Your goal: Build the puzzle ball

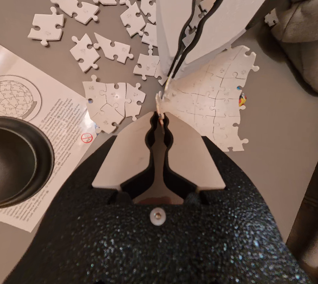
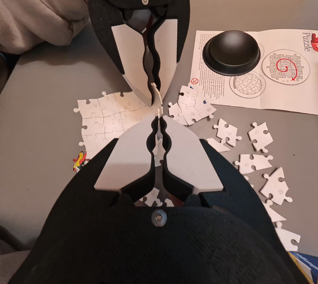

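On the grey table, the big curved sheet of joined white puzzle pieces lies white side up, colours peeking under 1 edge. At the sheet's right edge, the left gripper and right gripper each pinch a piece tight. Right of the sheet sit a small joined white patch, then the black round stand.

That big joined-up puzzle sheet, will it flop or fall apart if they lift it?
The joined puzzle sheet probably bends at its seams: it already curves up where the left hand-held gripper pinches it. It looks thin and light. Tabs alone join the pieces, so edges might pop loose.
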Demonstrator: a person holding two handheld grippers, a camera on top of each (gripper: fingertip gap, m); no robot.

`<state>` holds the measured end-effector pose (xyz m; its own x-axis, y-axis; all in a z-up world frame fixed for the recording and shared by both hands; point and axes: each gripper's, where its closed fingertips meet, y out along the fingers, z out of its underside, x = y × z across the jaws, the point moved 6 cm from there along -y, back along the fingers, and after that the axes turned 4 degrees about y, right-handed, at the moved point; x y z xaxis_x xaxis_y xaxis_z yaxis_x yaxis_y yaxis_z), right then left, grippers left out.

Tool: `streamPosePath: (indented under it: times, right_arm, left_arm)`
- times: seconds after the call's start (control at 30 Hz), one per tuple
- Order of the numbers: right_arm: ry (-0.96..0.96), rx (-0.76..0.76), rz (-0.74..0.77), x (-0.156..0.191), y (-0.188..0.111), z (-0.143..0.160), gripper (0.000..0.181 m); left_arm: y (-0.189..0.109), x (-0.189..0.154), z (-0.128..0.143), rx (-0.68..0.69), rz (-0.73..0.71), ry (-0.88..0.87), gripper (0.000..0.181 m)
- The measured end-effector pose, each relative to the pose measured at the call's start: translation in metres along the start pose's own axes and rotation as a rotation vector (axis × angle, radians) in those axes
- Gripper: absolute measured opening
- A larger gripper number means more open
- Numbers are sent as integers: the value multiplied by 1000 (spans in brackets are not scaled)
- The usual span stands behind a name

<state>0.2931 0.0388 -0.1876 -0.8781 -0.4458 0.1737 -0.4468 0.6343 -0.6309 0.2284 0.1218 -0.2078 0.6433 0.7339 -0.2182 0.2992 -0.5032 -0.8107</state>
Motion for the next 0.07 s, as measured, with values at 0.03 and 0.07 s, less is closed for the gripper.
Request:
streamPosePath:
  times: [0.03, 0.07]
  right_arm:
    - [-4, 10, 11, -1, 0, 0, 2]
    - [-11, 13, 18, 0, 0, 0, 2]
  left_arm:
    - [0, 1, 0, -3, 13, 2, 5]
    - [1, 2, 0, -5, 22, 8, 5]
